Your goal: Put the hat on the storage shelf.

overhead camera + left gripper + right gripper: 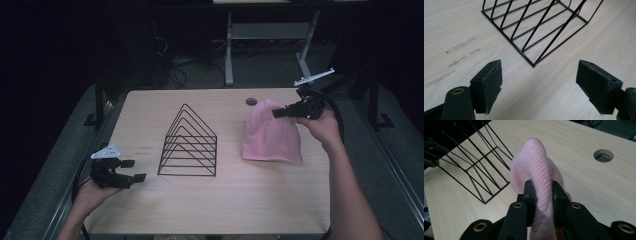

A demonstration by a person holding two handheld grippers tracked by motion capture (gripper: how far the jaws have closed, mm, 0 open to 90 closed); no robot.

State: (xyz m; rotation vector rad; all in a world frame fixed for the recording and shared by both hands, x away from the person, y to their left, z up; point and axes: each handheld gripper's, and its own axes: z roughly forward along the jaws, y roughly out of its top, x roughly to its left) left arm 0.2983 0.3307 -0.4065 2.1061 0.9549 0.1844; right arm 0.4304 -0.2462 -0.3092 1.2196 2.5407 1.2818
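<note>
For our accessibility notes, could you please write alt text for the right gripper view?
The right gripper pinches a fold of a pink knitted hat between its black jaws above a light wooden table. A black wire rack stands at the left.

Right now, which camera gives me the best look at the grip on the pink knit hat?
The right gripper view: the right gripper is shut on a fold of the pink knit hat, close up. The high view shows the whole hat with its top pinched by that gripper, too small for detail.
</note>
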